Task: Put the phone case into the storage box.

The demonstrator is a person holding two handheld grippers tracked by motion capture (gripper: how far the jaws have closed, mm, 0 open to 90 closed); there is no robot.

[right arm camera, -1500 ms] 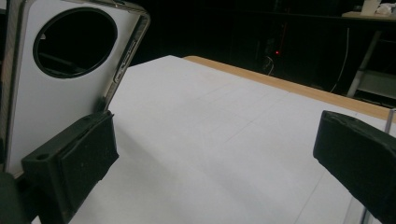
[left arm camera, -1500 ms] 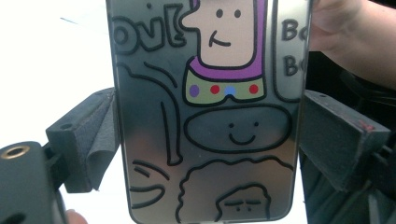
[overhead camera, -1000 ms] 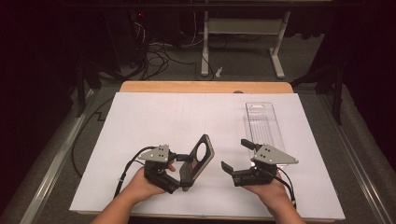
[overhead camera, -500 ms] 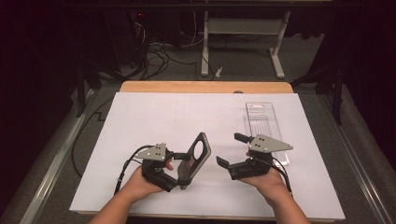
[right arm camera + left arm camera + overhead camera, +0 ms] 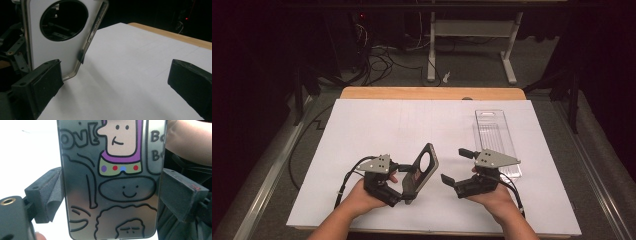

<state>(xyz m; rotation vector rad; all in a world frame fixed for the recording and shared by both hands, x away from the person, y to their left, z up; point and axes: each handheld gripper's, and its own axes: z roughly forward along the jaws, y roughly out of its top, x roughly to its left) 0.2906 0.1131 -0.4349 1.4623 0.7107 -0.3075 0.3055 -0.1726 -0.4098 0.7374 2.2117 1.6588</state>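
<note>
right gripper [image 5: 457,166] nearer – glossy rectangular phone case [image 5: 422,168] clamped

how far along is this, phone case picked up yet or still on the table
Done: the phone case is picked up, clamped by its edges in the left tool and held tilted above the white sheet. In hand: the right tool is open beside it, gripping nothing. Left: the clear tray looks empty; whether the case goes there can't be told.

Black hand-held gripper [image 5: 404,182] bears grey three-cornered plate.
</note>
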